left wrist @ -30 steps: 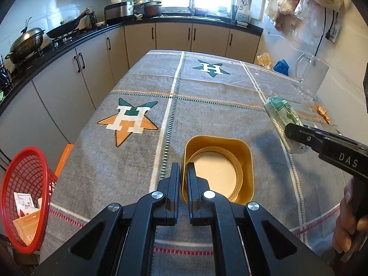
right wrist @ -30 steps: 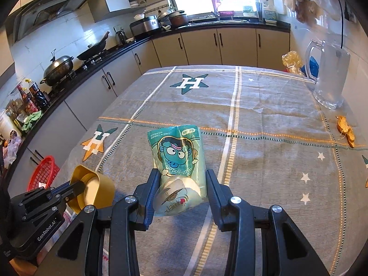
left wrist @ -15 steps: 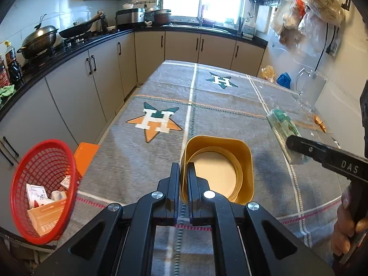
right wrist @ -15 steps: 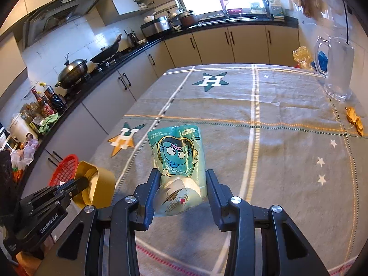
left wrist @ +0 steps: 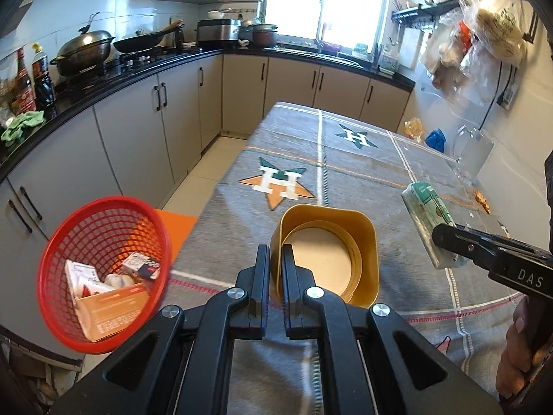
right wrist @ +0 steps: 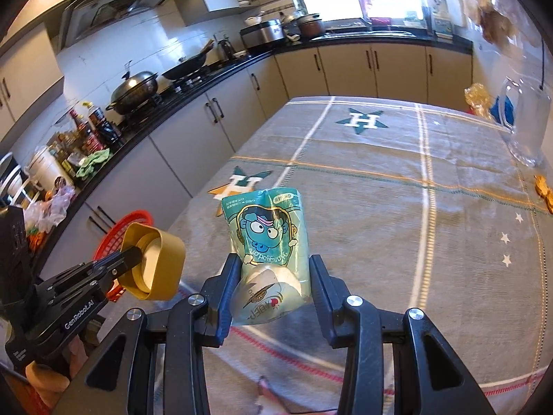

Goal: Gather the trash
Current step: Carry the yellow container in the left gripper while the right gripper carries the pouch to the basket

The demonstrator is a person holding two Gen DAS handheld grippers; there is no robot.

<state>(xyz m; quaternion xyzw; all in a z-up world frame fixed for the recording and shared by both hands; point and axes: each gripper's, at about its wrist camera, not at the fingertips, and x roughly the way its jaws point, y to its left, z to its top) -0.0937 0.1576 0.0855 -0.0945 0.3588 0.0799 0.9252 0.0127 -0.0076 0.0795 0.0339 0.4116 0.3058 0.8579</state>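
My left gripper (left wrist: 275,269) is shut on the rim of a gold paper cup (left wrist: 328,252) and holds it above the table's left edge. The cup also shows in the right wrist view (right wrist: 155,266). My right gripper (right wrist: 273,276) is shut on a green snack bag (right wrist: 268,238) with a blue cartoon face, held above the table. The bag shows at the right of the left wrist view (left wrist: 430,221). A red mesh basket (left wrist: 103,269) with cartons and wrappers in it stands off the table's left edge, below and left of the cup.
The table carries a grey cloth (right wrist: 380,180) with star patterns. A clear jug (right wrist: 525,124) and orange scraps (right wrist: 542,190) sit at its right side. Kitchen cabinets and a counter (left wrist: 103,79) with pans run along the left and back.
Both grippers have moved back and to the left with their loads. The red basket has come closer and fuller into the left wrist view.
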